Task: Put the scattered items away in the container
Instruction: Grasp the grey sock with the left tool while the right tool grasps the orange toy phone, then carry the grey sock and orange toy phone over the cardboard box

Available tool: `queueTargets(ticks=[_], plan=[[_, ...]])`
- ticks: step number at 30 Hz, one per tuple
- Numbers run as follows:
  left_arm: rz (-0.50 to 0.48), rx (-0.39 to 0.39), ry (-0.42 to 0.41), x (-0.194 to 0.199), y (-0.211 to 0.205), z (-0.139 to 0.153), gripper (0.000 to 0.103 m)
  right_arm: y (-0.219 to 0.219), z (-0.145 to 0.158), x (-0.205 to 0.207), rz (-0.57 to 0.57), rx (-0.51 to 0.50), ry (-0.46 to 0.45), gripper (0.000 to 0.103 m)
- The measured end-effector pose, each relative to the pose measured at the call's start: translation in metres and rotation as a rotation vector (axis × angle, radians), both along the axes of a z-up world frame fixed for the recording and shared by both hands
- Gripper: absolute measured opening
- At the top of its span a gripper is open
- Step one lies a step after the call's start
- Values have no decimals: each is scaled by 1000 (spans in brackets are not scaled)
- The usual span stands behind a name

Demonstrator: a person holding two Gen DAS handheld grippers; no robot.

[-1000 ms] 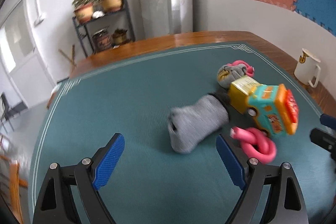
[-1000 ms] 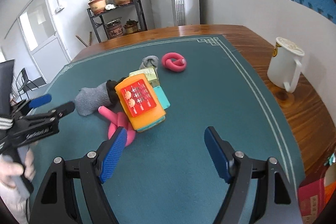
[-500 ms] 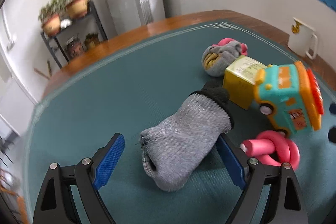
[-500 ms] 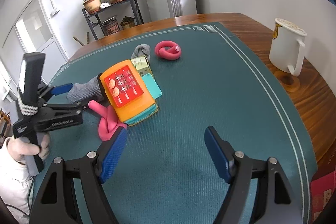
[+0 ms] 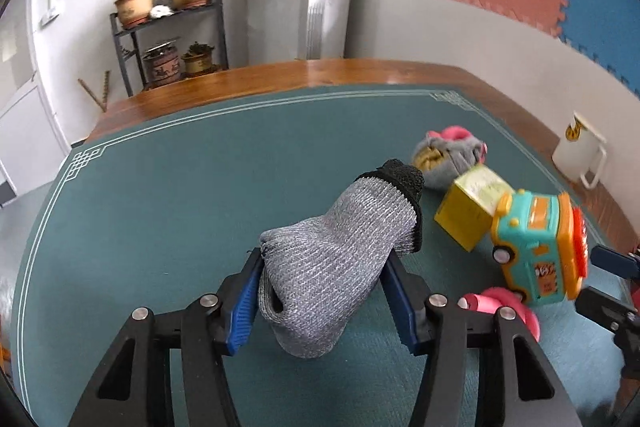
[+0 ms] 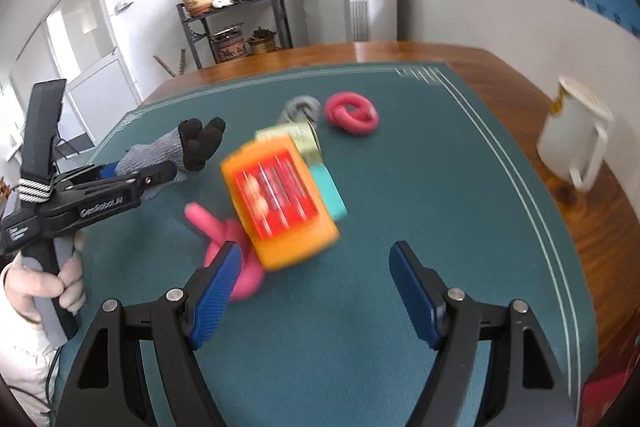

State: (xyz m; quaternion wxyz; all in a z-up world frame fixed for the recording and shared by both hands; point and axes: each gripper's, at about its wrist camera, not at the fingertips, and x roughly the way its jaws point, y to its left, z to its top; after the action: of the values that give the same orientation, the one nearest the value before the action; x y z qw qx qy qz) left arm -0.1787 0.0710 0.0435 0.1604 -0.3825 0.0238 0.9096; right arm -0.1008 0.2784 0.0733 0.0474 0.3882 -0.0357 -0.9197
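Observation:
A grey knitted sock with a black cuff is clamped between the blue pads of my left gripper, its cuff end raised off the green mat; the right wrist view shows the same sock in that left gripper. Right of it stand an orange and teal toy bus, a yellow box, a balled grey sock and a pink knotted ring. My right gripper is open just in front of the toy bus. A second pink ring lies farther back.
A white mug stands on the bare wood at the table's right edge. A person's hand holds the left gripper's handle at the left. A plant shelf stands beyond the table. No container shows in either view.
My left gripper moved onto the grey sock, shut on it and lifted its cuff end. My right gripper drew nearer the toy bus and stays open.

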Motion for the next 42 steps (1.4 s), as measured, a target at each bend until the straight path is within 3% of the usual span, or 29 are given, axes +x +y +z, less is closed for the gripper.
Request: queueTargets(ticks=[14,19,20,21,24,25,35,42], plan=[[10,2,-20,-7,-5,-3,59,-12,-28,-75,84,41,-101,84],[16,0,-29,-8,-5,-8,59,-1,-40,-80,71,-29,-119,84],[17,0,-28,-8,-5,-8,59,0,-41,-80,73,-40,-119,78],[17,0,-26,-8,-5,-8,59,0,-40,-77,81,-54,-113,71],[17,1,-21,-6,-4,-7,59,-2,-36,-70,65,-30,-88,68],[16,2,-20,-6,-4,-7,59,-2,-35,-66,65,-34,-83,56],[0,15,-1,3,1,3,59,12,-6,-12,1,-82,-12,56],[-40,38,37,23,16,23,59,43,26,52,-98,-113,72,56]])
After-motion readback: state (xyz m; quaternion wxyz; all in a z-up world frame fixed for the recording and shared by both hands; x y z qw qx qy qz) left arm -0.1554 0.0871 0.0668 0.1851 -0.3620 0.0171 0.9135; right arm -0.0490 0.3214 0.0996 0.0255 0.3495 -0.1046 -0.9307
